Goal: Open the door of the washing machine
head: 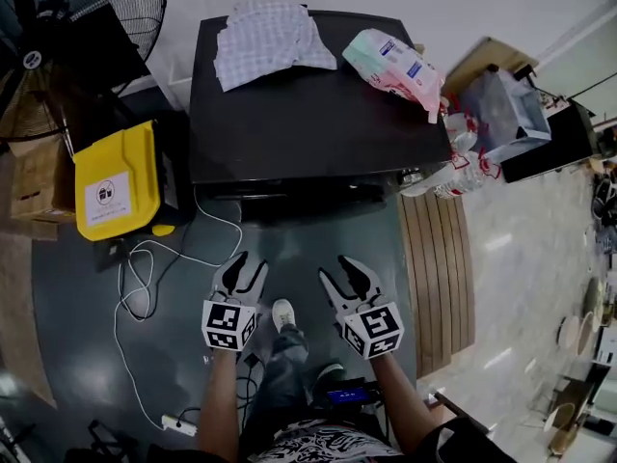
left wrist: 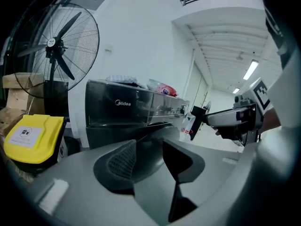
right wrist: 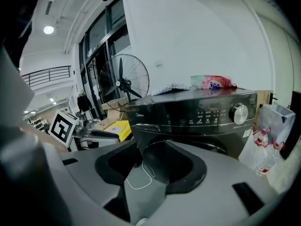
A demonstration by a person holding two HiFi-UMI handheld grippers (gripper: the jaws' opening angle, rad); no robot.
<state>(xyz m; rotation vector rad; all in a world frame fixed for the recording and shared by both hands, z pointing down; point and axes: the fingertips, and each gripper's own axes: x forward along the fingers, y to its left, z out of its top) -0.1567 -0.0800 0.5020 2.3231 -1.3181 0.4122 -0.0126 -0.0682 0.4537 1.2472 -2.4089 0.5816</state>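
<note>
The dark washing machine [head: 308, 114] stands against the wall ahead of me, seen from above in the head view. In the right gripper view its front [right wrist: 197, 117] shows a control panel with a knob [right wrist: 239, 113]. The round door [right wrist: 214, 147] below the panel lies flush with the front and is partly hidden by my jaw. My left gripper [head: 247, 266] and right gripper [head: 336, 270] hover side by side over the floor, short of the machine. Both are open with nothing between the fingers. The left gripper view shows the machine's left corner [left wrist: 127, 108] and the right gripper [left wrist: 235, 120].
A checked cloth [head: 266, 41] and a pink pack [head: 395, 66] lie on the machine's top. To the left stand a yellow bin [head: 116, 181] and a fan [head: 82, 17]. A white cable [head: 145, 278] loops on the floor. To the right are a wooden slat board [head: 439, 268] and bottles [head: 453, 177].
</note>
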